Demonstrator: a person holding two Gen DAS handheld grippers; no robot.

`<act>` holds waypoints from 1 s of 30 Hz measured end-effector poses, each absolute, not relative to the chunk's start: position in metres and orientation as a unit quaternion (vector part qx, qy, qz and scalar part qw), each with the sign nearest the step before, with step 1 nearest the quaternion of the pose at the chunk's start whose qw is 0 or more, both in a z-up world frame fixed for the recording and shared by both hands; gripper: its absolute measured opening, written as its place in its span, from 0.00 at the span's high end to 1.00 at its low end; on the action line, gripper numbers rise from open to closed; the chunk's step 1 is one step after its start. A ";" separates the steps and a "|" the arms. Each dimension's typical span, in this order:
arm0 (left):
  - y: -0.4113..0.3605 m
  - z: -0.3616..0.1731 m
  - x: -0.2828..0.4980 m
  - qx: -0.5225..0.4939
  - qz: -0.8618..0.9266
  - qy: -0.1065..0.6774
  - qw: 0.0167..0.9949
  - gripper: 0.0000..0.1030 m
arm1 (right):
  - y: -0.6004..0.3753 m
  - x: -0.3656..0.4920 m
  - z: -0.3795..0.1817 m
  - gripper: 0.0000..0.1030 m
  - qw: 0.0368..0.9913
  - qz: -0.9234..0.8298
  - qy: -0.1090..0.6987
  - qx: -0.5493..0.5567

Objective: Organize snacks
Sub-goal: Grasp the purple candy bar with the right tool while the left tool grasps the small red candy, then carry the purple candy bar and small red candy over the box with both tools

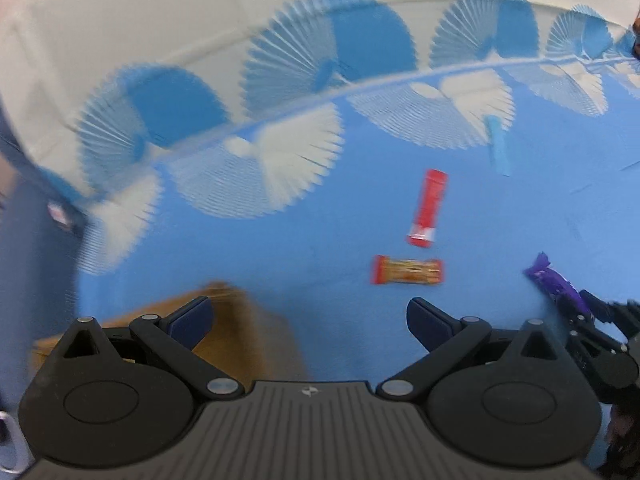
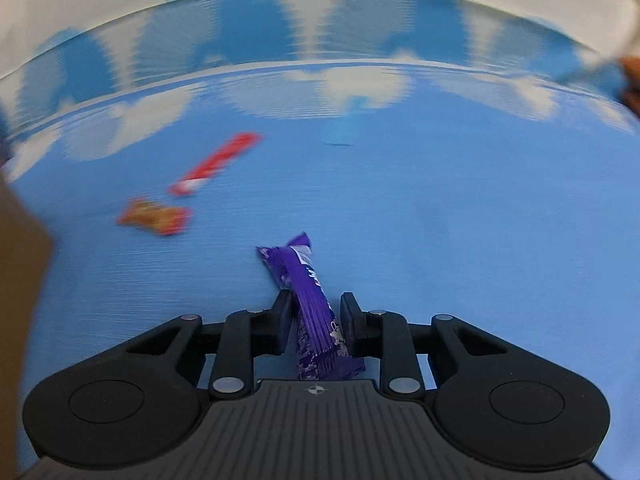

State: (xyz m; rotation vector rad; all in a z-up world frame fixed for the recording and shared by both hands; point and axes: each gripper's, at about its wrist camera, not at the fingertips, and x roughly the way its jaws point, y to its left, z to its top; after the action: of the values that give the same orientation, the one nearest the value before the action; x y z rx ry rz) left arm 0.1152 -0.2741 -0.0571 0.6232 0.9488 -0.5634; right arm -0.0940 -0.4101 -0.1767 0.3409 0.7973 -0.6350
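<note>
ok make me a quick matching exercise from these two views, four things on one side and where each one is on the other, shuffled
Things:
1. purple snack bar
2. red snack bar
3. orange snack bar
4. cardboard box

Places:
A. on the blue cloth, just nearer the camera than the red one
B. behind the left claw's left finger
C. between the right claw's fingers
D. on the blue cloth, beyond the orange one

Pairs: 1-C, 2-D, 3-A, 4-B

Four snack bars (image 1: 427, 208), one box (image 1: 224, 320)
</note>
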 end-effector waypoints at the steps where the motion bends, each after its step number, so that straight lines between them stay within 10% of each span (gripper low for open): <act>1: -0.284 -0.067 0.122 0.278 -0.261 0.466 0.798 0.00 | -0.419 -0.104 -0.177 0.72 0.853 -0.316 0.378 0.170; 8: -0.326 -0.141 0.185 0.111 -0.151 0.617 0.764 0.00 | -0.443 -0.128 -0.193 0.68 0.838 -0.341 0.364 0.222; 14: -0.332 -0.199 0.209 0.076 -0.111 0.679 0.722 0.00 | -0.441 -0.114 -0.197 0.28 0.847 -0.328 0.360 0.213; 19: -0.337 -0.196 0.204 0.096 -0.114 0.664 0.733 0.00 | -0.435 -0.112 -0.199 0.24 0.851 -0.328 0.367 0.182; 22: -0.343 -0.187 0.203 0.100 -0.110 0.662 0.734 0.15 | -0.429 -0.114 -0.197 0.44 0.850 -0.335 0.373 0.165; 24: -0.348 -0.174 0.197 0.109 -0.136 0.648 0.742 0.77 | -0.427 -0.118 -0.194 0.70 0.852 -0.325 0.372 0.175; 30: -0.345 -0.144 0.171 0.150 -0.196 0.614 0.749 0.82 | -0.422 -0.130 -0.181 0.81 0.848 -0.312 0.370 0.217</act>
State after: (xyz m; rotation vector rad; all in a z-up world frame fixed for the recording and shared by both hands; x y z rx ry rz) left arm 0.1712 -0.3446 -0.1439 0.3281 1.3428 -0.4288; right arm -0.1296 -0.4222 -0.1810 0.4579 0.7795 -0.6572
